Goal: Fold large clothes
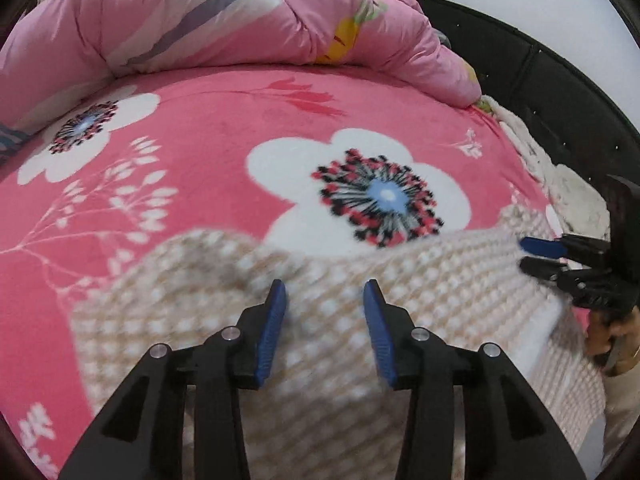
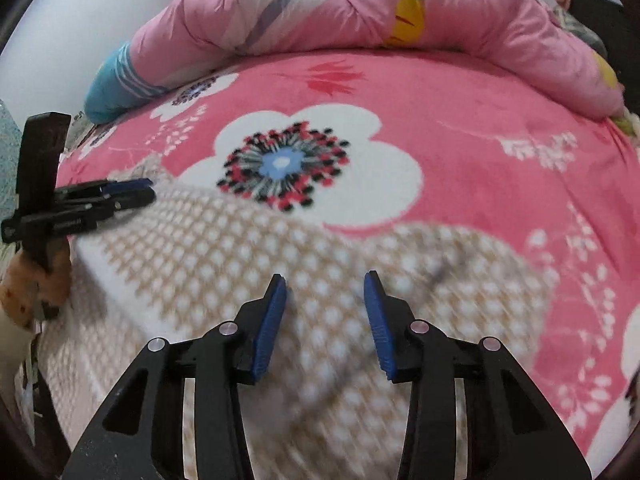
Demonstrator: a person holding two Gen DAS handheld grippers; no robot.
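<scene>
Left wrist view looks down over the left tool, whose blue pads stand apart with nothing pinched between them, hanging above a beige garment with a white dotted check. The garment lies spread on the near part of the bed, over a pink blanket printed with big white flowers. At the right edge of this view the right tool comes in sideways over the garment's far edge, a hand gripping its handle. From the right wrist view the right tool is likewise parted and empty above the checked cloth, while the left tool shows at the left, just over the garment's edge. A rumpled pink quilt is heaped along the far side of the bed, and a blue striped cushion peeks from under its left end. The cloth looks blurred near both tools.
</scene>
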